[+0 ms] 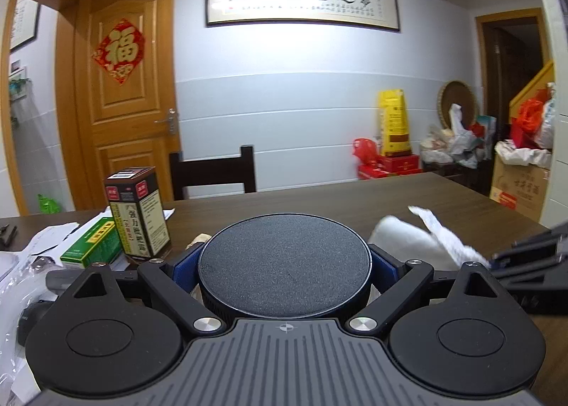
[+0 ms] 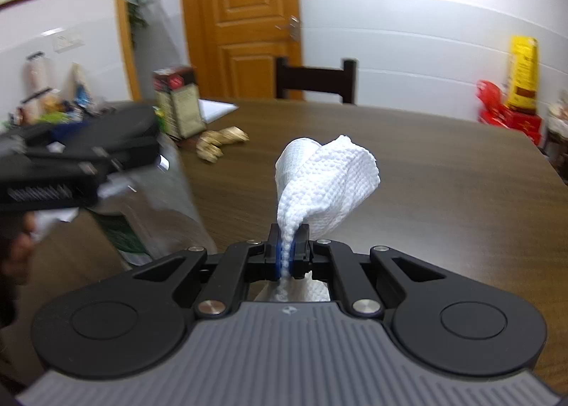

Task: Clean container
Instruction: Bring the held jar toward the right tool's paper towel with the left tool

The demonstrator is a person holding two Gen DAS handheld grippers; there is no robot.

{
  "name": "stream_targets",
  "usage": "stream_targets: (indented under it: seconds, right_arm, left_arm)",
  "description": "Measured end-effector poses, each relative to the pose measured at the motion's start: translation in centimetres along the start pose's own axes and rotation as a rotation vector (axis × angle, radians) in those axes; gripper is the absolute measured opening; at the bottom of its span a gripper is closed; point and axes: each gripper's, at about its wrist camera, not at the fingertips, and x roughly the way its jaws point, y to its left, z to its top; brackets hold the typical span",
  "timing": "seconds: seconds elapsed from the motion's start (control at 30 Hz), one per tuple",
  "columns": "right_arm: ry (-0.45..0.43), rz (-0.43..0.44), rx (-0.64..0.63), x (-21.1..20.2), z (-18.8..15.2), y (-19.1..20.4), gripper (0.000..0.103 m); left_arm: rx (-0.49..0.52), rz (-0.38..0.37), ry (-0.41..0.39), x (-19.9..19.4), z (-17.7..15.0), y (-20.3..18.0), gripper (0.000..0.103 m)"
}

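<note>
The container (image 1: 284, 264) shows in the left wrist view as a round dark lid with a grainy, matte top, clamped on both sides between the blue pads of the left gripper (image 1: 284, 265), whose jaws are clenched on it just above the brown wooden table (image 1: 355, 200). From the right wrist view its body (image 2: 167, 200) appears clear and see-through, blurred, hanging below the black left gripper (image 2: 71, 171) at the left of the picture, over the table's near edge. The right gripper (image 2: 287, 256) is squeezed tight on a white, dimpled paper towel (image 2: 326, 185), which fans upward out of the narrow jaws in a loose cone; in the left view the same towel (image 1: 419, 239) lies just beside the lid on its right. Around them, a tall dark medicine box (image 1: 136, 210) stands upright left of the lid, with a green box (image 1: 92, 242) lying flat beside it among white papers and plastic. A crumpled tan wrapper (image 2: 220, 143) rests on the table beyond the container. A dark chair (image 1: 213, 171) stands at the far edge, before a wooden door (image 1: 124, 93).
</note>
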Motion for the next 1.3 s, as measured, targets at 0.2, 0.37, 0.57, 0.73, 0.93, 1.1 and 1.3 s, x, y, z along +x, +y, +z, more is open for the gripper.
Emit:
stream_targets:
  seconds: [0.2,0.37,0.57,0.73,0.93,1.1,1.3]
  right_arm:
    - [-0.073,0.107,-0.028,-3.1,1.2,0.8,0.008]
    - [-0.077,0.212,-0.073,-3.5,1.3,1.9,0.008]
    - [0.002,0.241,-0.118,-2.2,-0.4,2.5,0.008]
    - [0.090,0.234,-0.165,-0.4,-2.0,2.7,0.008]
    - [0.032,0.238,-0.179,-1.7,0.2,2.4,0.008]
    - [-0.021,0.282,-0.218,-3.5,2.4,2.6,0.008]
    - [-0.004,0.308,-0.228,-3.7,2.4,3.3,0.008]
  left_arm:
    - [0.007,-0.091,-0.013,-1.0,-0.8,0.5,0.095]
    - [0.027,-0.156,-0.024,-1.3,-1.1,1.0,0.095]
    - [0.034,-0.183,-0.039,-1.4,-1.5,1.1,0.095]
    - [0.035,-0.202,-0.045,-1.6,-2.0,1.9,0.095]
    - [0.079,-0.335,-0.047,-1.2,-2.2,3.6,0.095]
    - [0.124,-0.468,-0.047,-0.9,-2.2,5.0,0.095]
    - [0.188,-0.609,-0.027,-0.4,-1.7,6.1,0.095]
